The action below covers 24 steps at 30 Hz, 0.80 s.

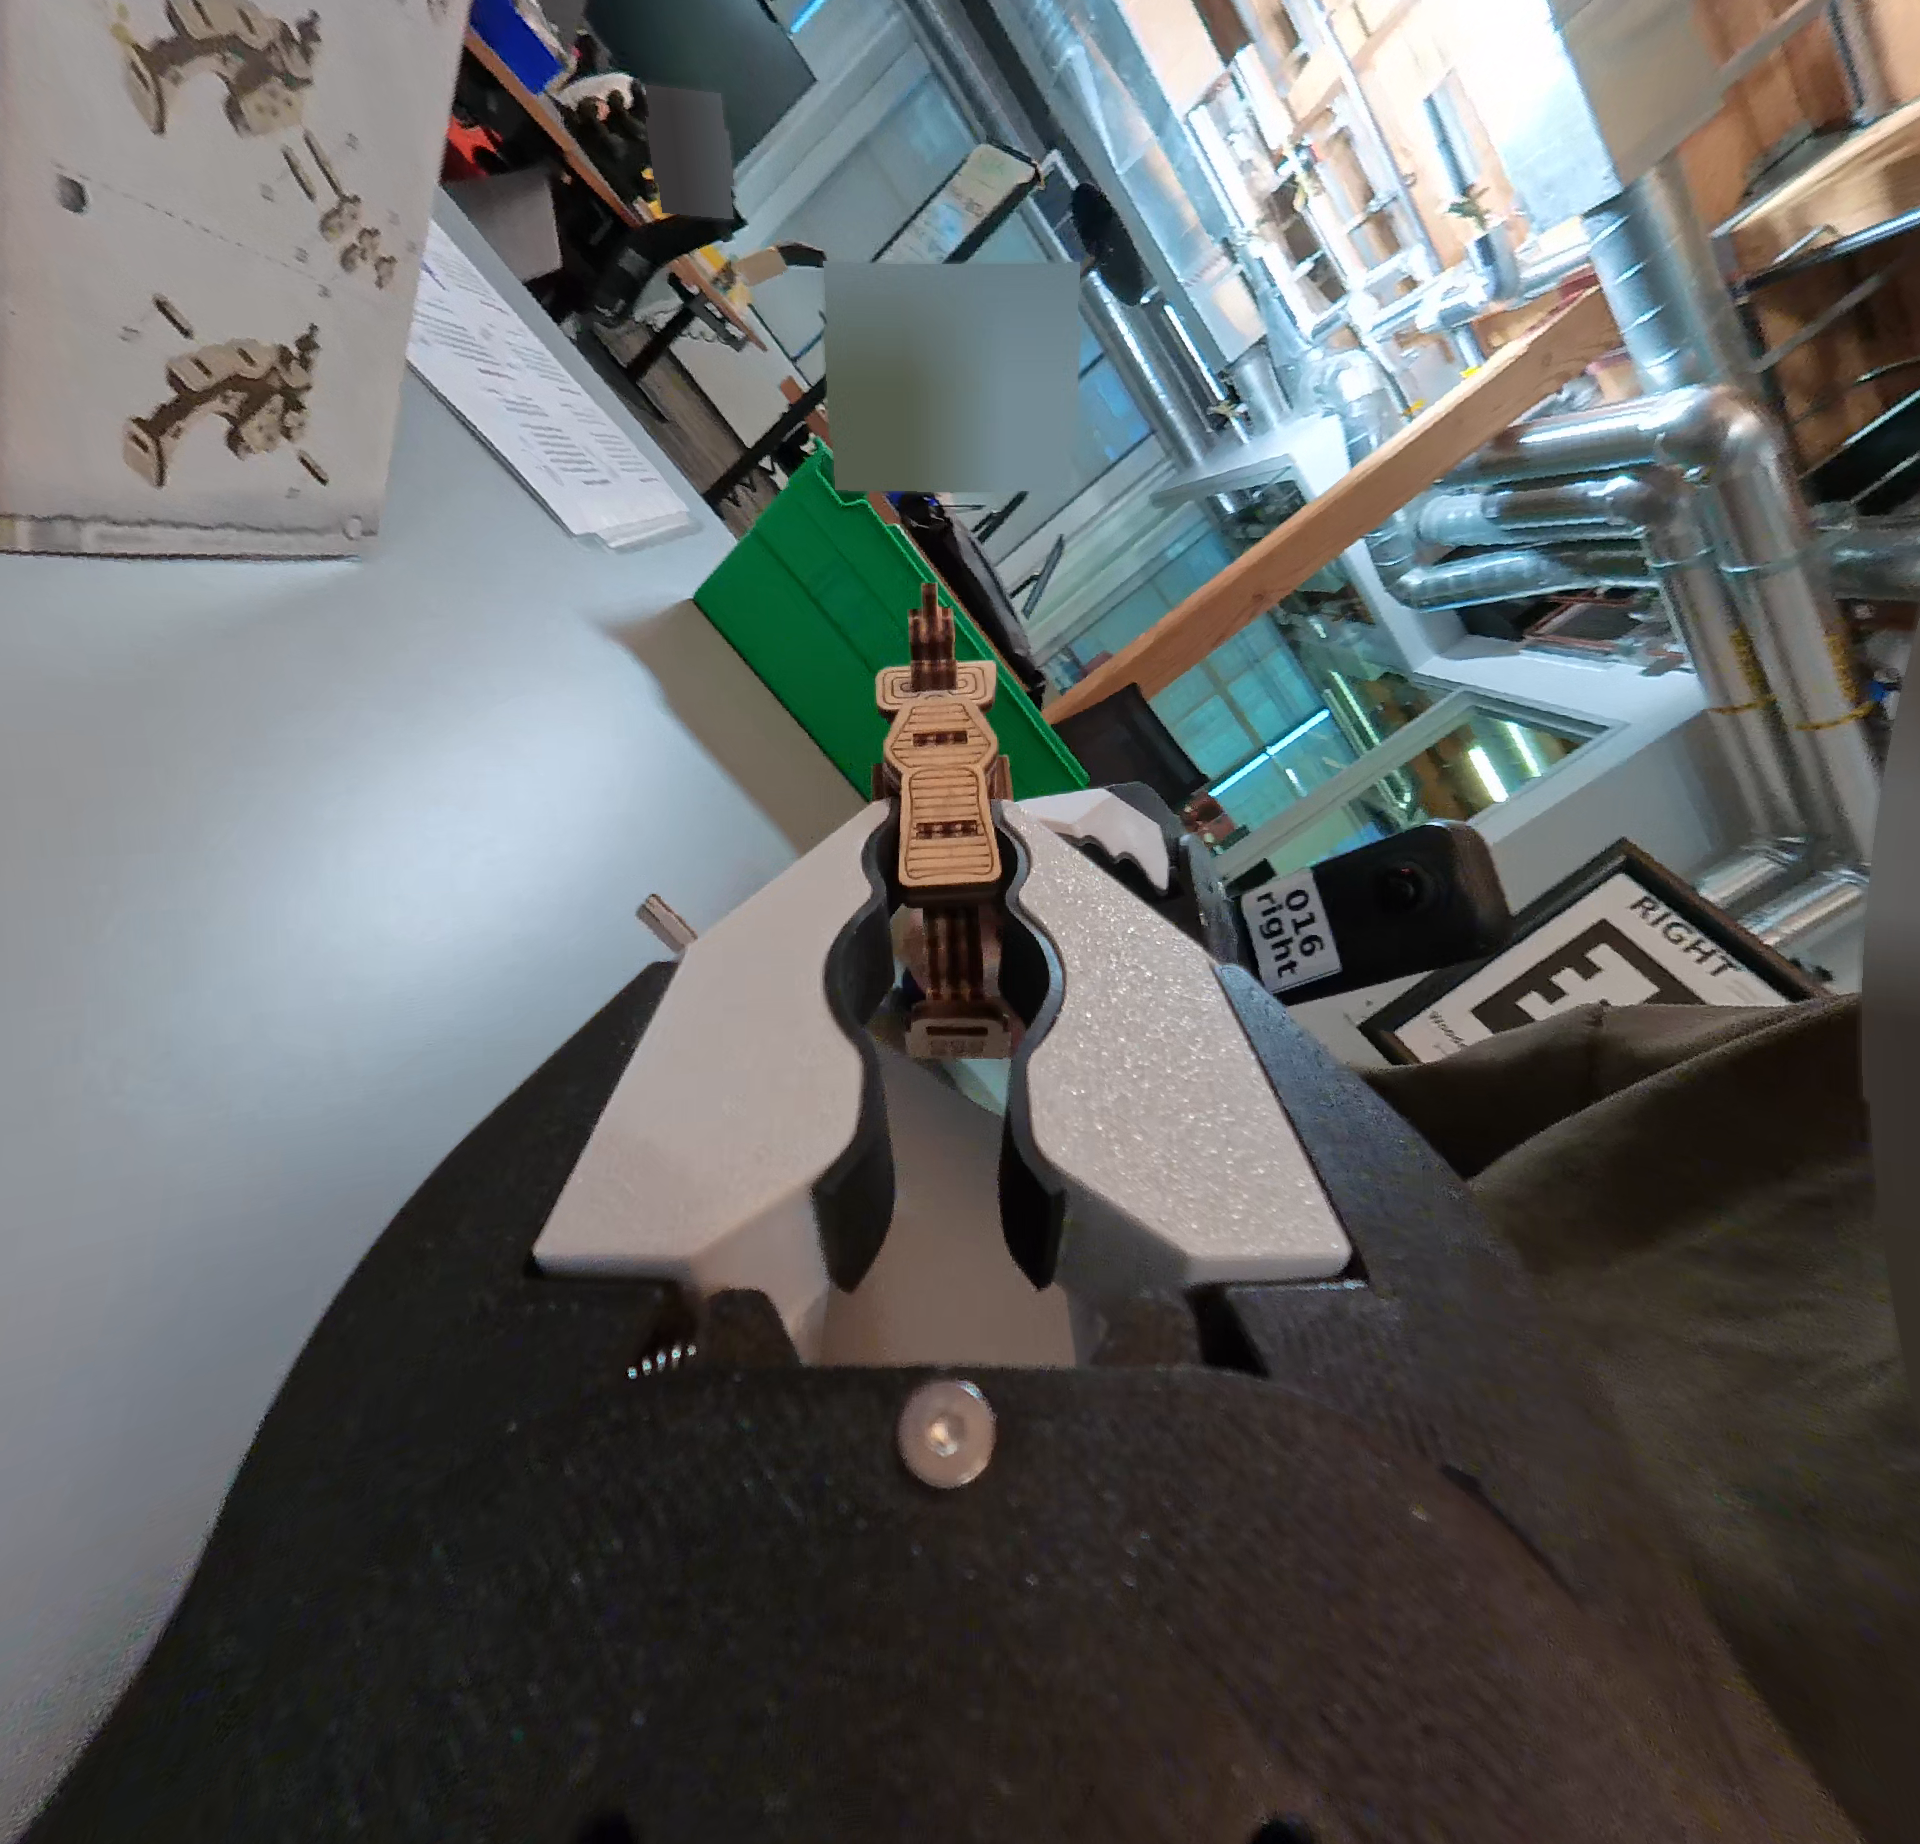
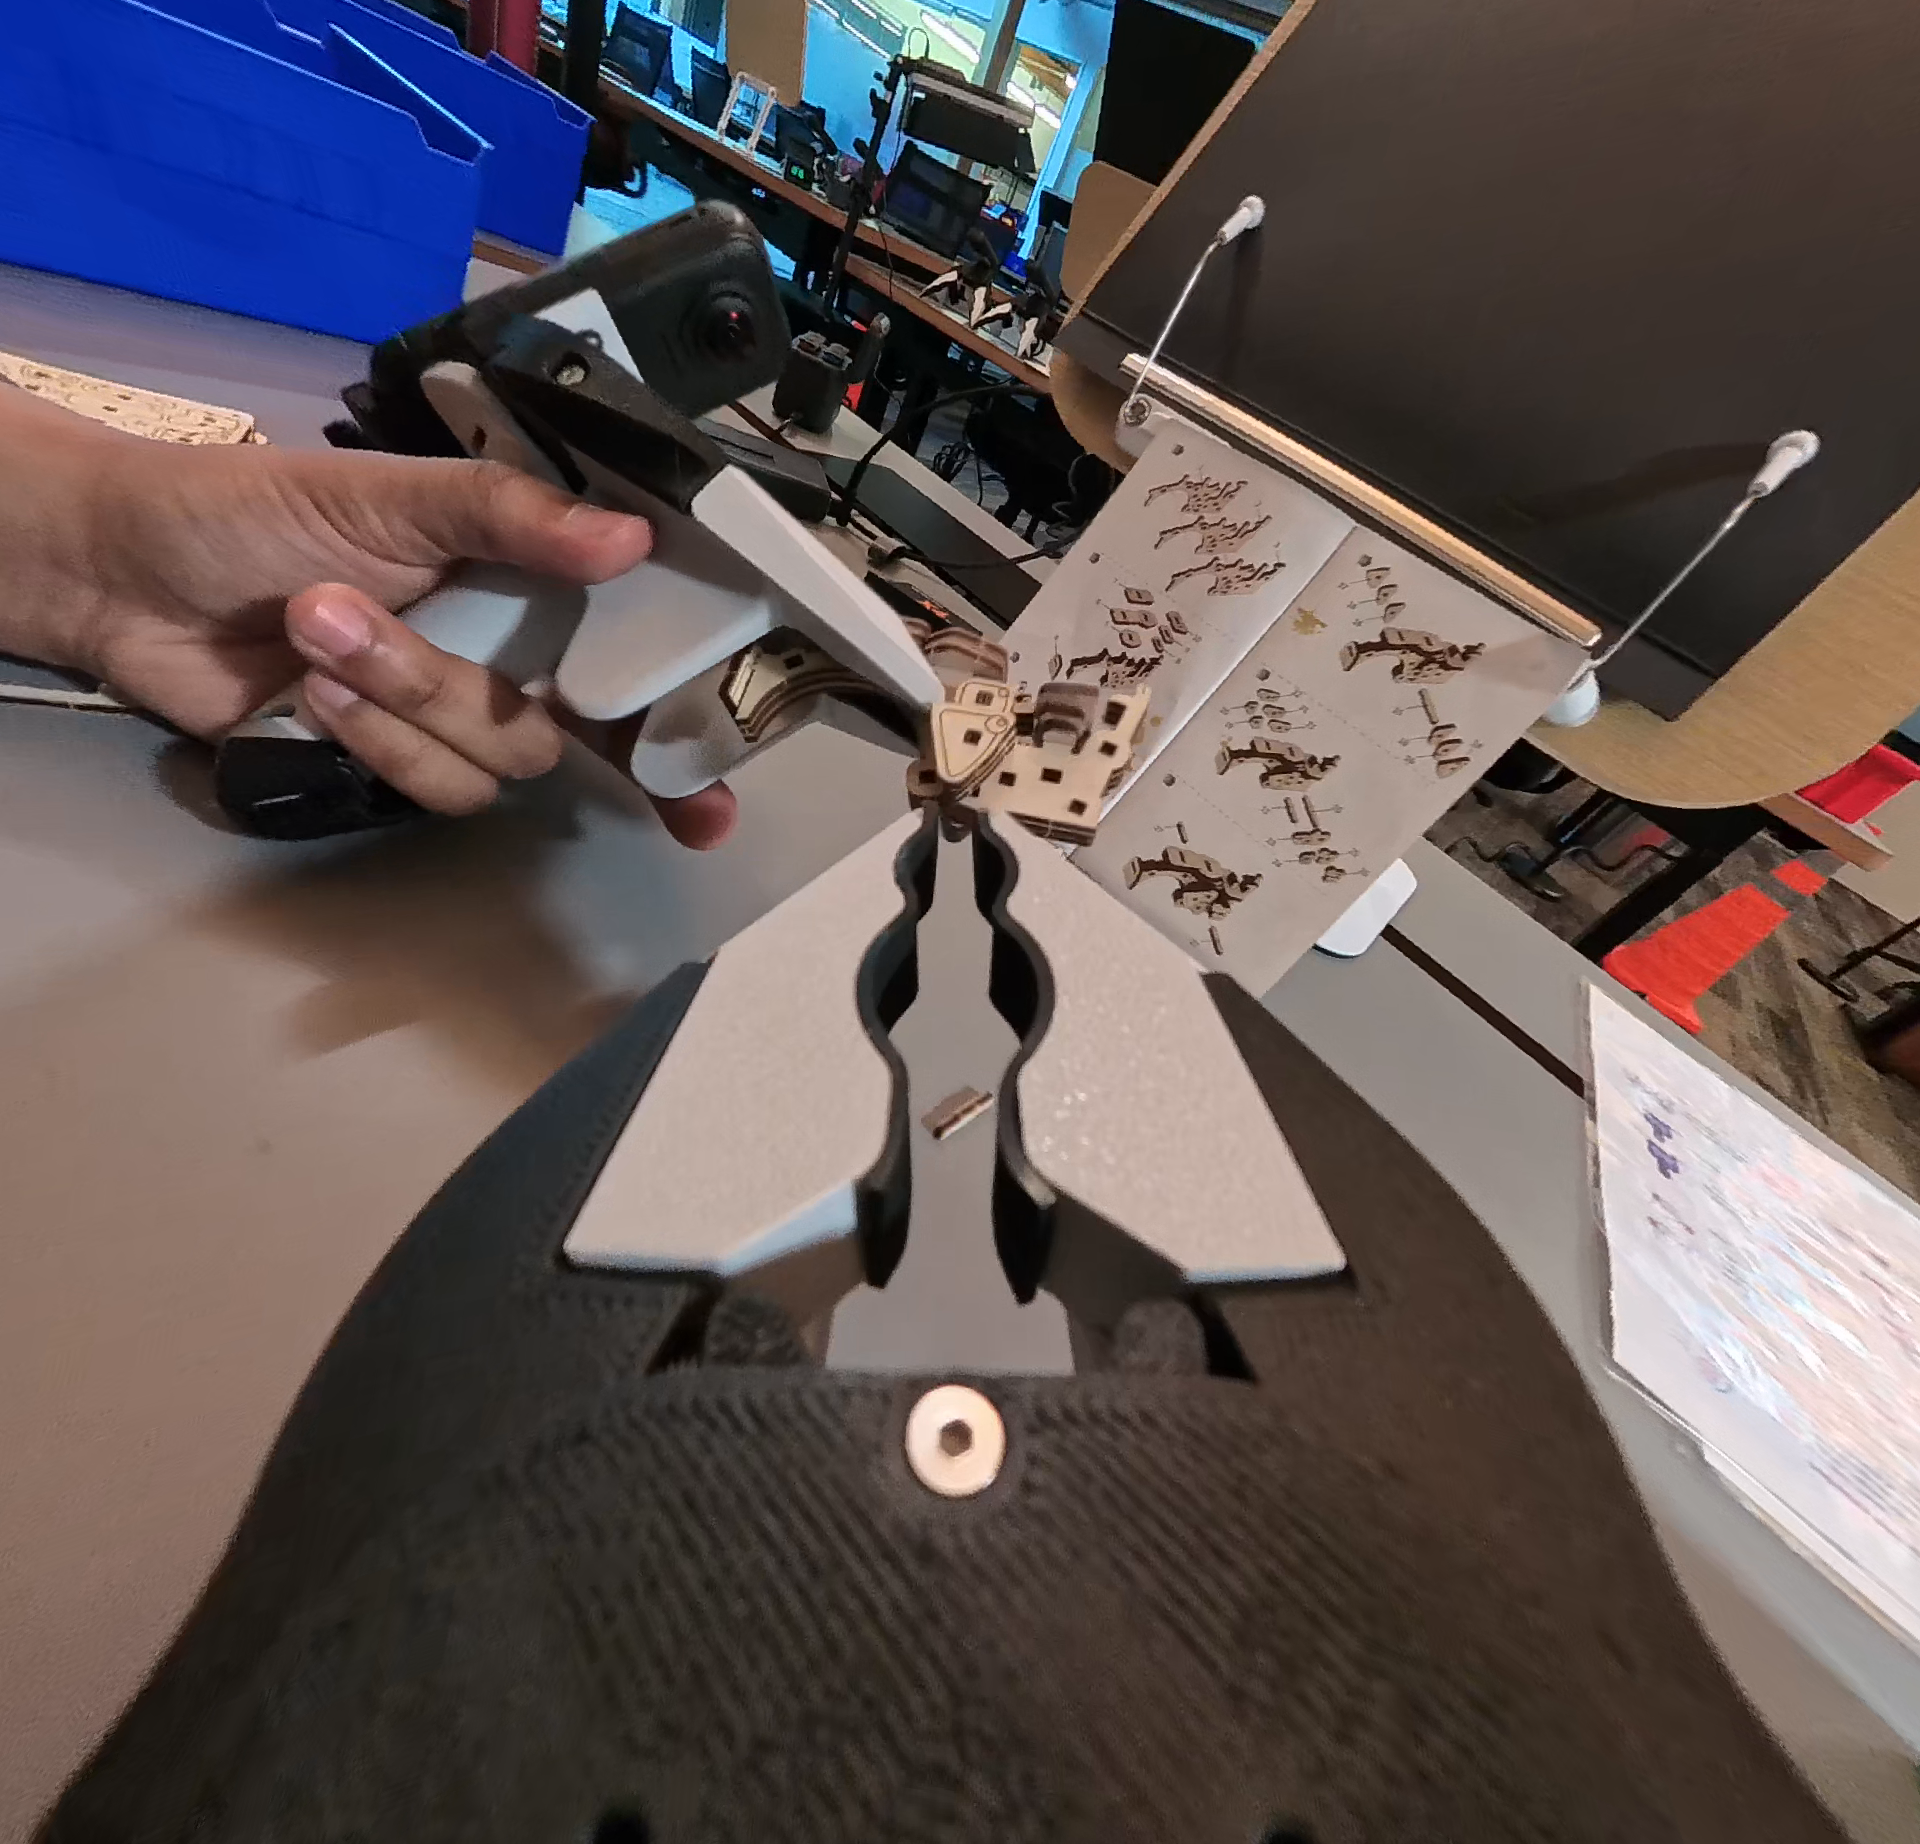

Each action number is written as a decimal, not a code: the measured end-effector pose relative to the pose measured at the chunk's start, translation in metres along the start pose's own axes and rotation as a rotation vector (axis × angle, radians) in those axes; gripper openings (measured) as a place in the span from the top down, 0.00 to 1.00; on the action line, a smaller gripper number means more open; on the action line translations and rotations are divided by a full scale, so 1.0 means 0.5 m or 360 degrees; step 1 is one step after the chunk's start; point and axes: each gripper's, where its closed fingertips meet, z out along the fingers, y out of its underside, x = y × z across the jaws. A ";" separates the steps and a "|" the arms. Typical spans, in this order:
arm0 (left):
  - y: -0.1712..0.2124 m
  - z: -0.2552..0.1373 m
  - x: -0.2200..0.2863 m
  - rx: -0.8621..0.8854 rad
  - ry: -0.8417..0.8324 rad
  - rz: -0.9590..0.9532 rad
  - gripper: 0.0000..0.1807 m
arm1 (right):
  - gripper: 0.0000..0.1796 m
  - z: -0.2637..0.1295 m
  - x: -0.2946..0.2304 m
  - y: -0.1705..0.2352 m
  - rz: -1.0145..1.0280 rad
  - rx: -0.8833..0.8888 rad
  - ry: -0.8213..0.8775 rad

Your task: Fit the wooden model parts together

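Observation:
My left gripper (image 1: 945, 859) is shut on the wooden model (image 1: 940, 807), a layered light-wood assembly that stands up between the fingers above the table. In the right wrist view a hand holds the left gripper (image 2: 920, 691), whose tips pinch the model (image 2: 1039, 755) from the upper left. My right gripper (image 2: 951, 830) is nearly closed, its tips pinching a small tab at the model's lower edge. The right gripper's white finger (image 1: 1107, 826) also shows just right of the model in the left wrist view. A small loose wooden piece (image 2: 956, 1112) lies on the table below.
An instruction sheet (image 2: 1299, 703) stands on a wire holder behind the model and also shows in the left wrist view (image 1: 208, 236). Blue bins (image 2: 260, 132) stand at the back left, a green bin (image 1: 831, 610) beyond the model. A laminated page (image 2: 1766, 1275) lies right. A parts sheet (image 2: 125, 407) lies far left. Both grippers' tips are close together, under 4 cm apart.

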 end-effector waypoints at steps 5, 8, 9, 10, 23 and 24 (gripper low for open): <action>0.006 0.002 0.013 -0.0033 0.0103 -0.0083 0.94 | 0.97 -0.002 -0.005 -0.009 0.0003 0.0039 -0.0007; 0.006 0.002 0.017 -0.0036 0.0140 -0.0114 0.94 | 0.97 -0.005 -0.002 -0.015 0.0032 0.0075 0.0002; 0.006 0.001 0.018 -0.0035 0.0147 -0.0119 0.94 | 0.97 -0.005 -0.001 -0.016 0.0041 0.0080 0.0006; 0.005 0.001 0.018 -0.0032 0.0151 -0.0123 0.94 | 0.97 -0.006 0.000 -0.016 0.0046 0.0083 0.0009; 0.005 0.001 0.016 -0.0030 0.0139 -0.0127 0.94 | 0.98 -0.005 -0.005 -0.018 -0.0013 0.0086 0.0043; 0.005 0.001 0.015 -0.0029 0.0137 -0.0125 0.94 | 0.98 -0.005 -0.004 -0.018 -0.0011 0.0084 0.0047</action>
